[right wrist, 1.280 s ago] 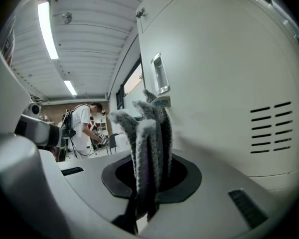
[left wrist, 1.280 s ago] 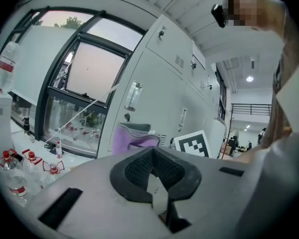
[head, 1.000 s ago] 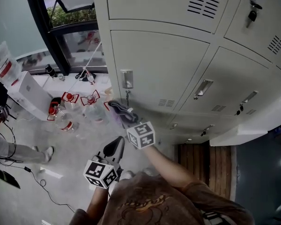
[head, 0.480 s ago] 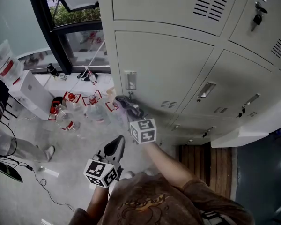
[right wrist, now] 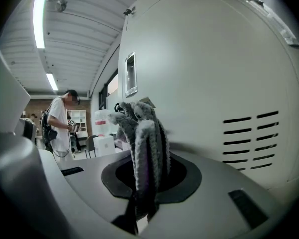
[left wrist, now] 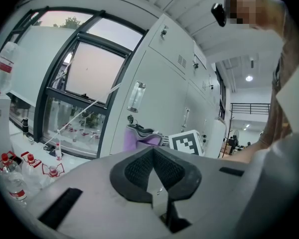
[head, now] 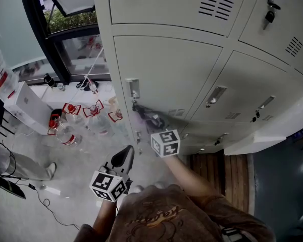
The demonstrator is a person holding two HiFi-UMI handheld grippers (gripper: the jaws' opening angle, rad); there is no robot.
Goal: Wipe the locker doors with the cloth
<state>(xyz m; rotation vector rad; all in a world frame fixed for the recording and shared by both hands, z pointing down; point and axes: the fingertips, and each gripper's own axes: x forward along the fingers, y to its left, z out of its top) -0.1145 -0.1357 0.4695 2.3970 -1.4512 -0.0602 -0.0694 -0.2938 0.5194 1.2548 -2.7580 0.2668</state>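
Grey-and-lilac fluffy cloth stands pinched between the fingers of the right gripper, which are clamped tight on its folds. Its free end lies close against the pale locker door just ahead of the fingertips, below the latch and left of the vent slots. The right arm reaches forward, its black-and-white marker cube behind the fingers. The left gripper hangs low, fingers closed together on nothing, pointing at the lockers. Bottles far left of the fingers carry red labels, print too small to read.
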